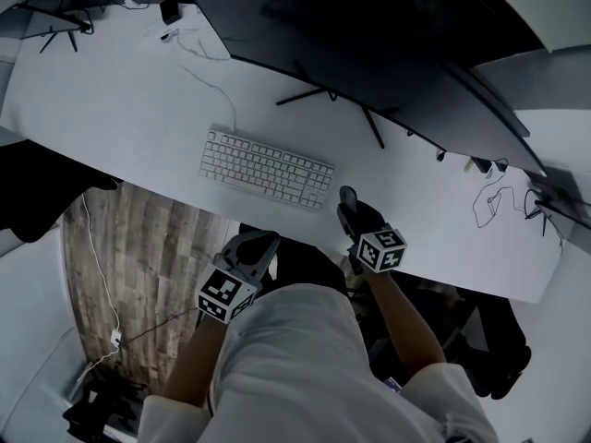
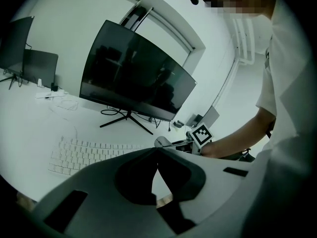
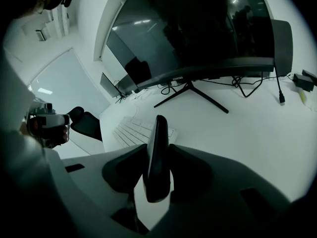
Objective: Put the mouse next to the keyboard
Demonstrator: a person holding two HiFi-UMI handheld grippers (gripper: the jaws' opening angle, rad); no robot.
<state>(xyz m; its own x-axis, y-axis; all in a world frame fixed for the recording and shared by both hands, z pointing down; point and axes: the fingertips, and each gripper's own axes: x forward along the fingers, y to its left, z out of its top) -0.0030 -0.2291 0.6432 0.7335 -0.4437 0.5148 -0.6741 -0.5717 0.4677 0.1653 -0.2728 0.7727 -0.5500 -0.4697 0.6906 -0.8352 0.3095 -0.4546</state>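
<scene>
While the head view is mostly monitor and white tabletop (image 1: 129, 90), the bit that matters is near the front edge. The right tongs (image 1: 354, 218) hang just right of the keyboard (image 1: 266, 169), and the dark mouse (image 1: 348, 196) sticks out past their tips, near the keyboard's right end. Can't tell from up here if it's touching the tabletop or floating above it. The left tongs (image 1: 256, 247) sit nearer, off the tabletop edge by the person's lap, not involved.

Left gripper view: the left tongs are clenched tip to tip with nothing between them. Past them there's the keyboard, the big monitor (image 2: 133, 78), and off to the right the mouse poking out of the other tongs.

Right gripper view: the right tongs are grasping the mouse, which looks thin and stands on edge between the pads. The keyboard lies just beyond, slightly left.

So I'd say we're at the tail end of the carry, basically at the drop spot. The next move probably needs the wrist rolled so the mouse lands flat. Then it's lower it onto the bare tabletop right of the keyboard and let go without nudging the keys.
</scene>
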